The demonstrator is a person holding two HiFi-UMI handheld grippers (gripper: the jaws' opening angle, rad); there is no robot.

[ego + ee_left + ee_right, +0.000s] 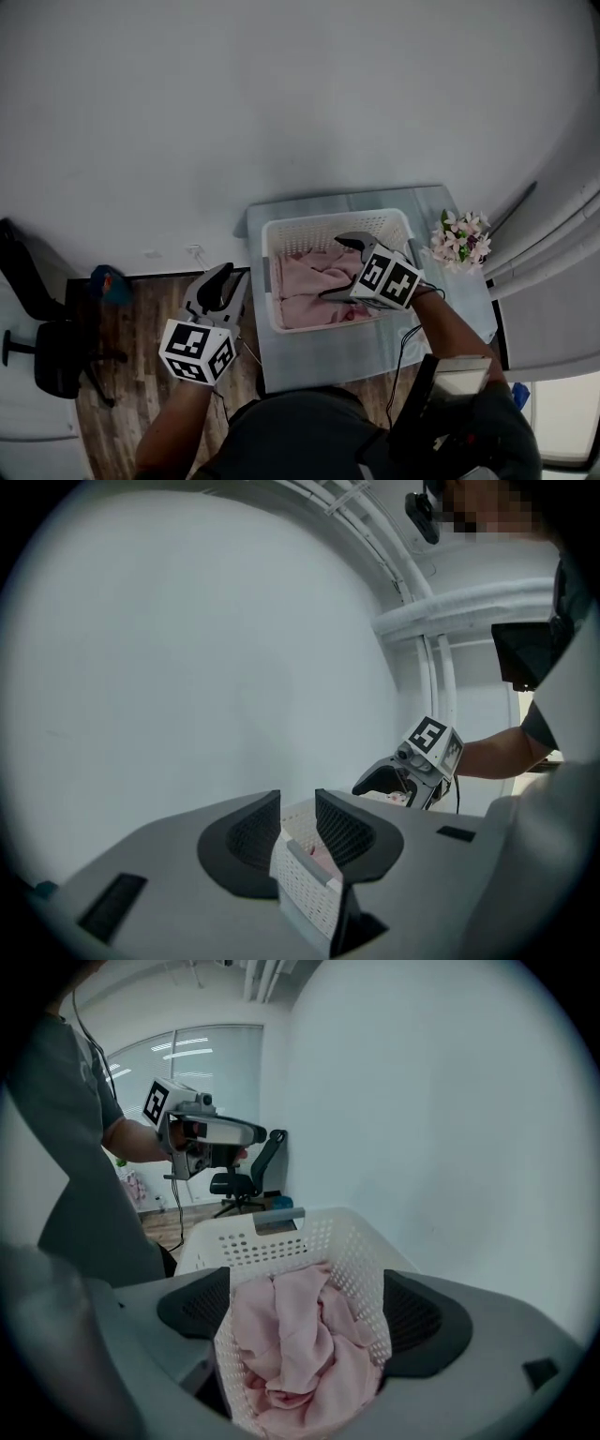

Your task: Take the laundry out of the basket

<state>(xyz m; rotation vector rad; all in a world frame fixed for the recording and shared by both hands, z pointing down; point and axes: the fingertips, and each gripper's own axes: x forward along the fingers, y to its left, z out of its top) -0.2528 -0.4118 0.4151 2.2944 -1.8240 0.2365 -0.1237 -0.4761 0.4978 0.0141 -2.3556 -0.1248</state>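
Note:
A white perforated laundry basket (pixel 328 228) stands on a small grey table (pixel 309 361), with crumpled pink laundry (pixel 309 286) inside it. My right gripper (pixel 333 267) hovers over the basket's right half, open, its jaws wide apart. In the right gripper view the pink laundry (pixel 300 1335) lies in the basket (pixel 281 1237) between and beyond the right gripper (pixel 307 1307) jaws, untouched. My left gripper (pixel 234 274) is off the table's left edge, over the wooden floor. It is open with nothing in the narrow gap of the left gripper (pixel 298 808); the basket (pixel 305 883) shows beyond it.
Pink flowers (pixel 461 239) sit at the table's far right corner. A black office chair (pixel 37 328) and a blue object (pixel 111 283) are on the wooden floor at the left. A plain white wall rises behind the table, and window frames run along the right.

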